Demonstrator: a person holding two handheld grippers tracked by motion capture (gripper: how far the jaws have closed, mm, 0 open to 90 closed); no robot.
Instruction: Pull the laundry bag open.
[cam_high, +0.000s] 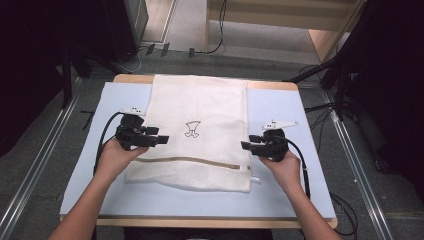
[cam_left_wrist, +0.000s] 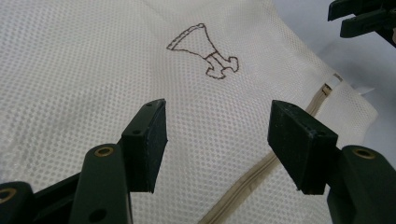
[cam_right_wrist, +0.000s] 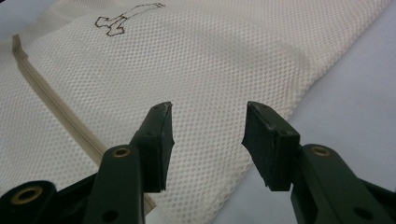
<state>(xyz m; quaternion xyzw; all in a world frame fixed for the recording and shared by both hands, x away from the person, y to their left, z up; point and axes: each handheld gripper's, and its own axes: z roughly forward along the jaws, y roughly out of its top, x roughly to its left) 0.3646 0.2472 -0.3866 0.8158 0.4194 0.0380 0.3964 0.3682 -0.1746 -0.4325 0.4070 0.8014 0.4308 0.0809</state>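
Note:
A cream mesh laundry bag (cam_high: 200, 130) lies flat on the table, with a small dark drawing (cam_high: 192, 128) at its middle and a beige zipper (cam_high: 200, 161) across its near end. My left gripper (cam_high: 162, 140) hovers over the bag's left edge, pointing right, open and holding nothing. In the left gripper view its jaws frame the mesh (cam_left_wrist: 93, 70), the drawing (cam_left_wrist: 204, 51) and the zipper (cam_left_wrist: 247, 179). My right gripper (cam_high: 246, 145) sits at the bag's right edge, pointing left, open and holding nothing. In the right gripper view the mesh (cam_right_wrist: 210, 60) and zipper (cam_right_wrist: 56, 112) lie below its jaws.
A pale blue mat (cam_high: 280, 115) covers the wooden table (cam_high: 200, 222). Grey floor, cables and dark stands surround the table. In the left gripper view the other gripper's jaws (cam_left_wrist: 359, 18) show at the top right.

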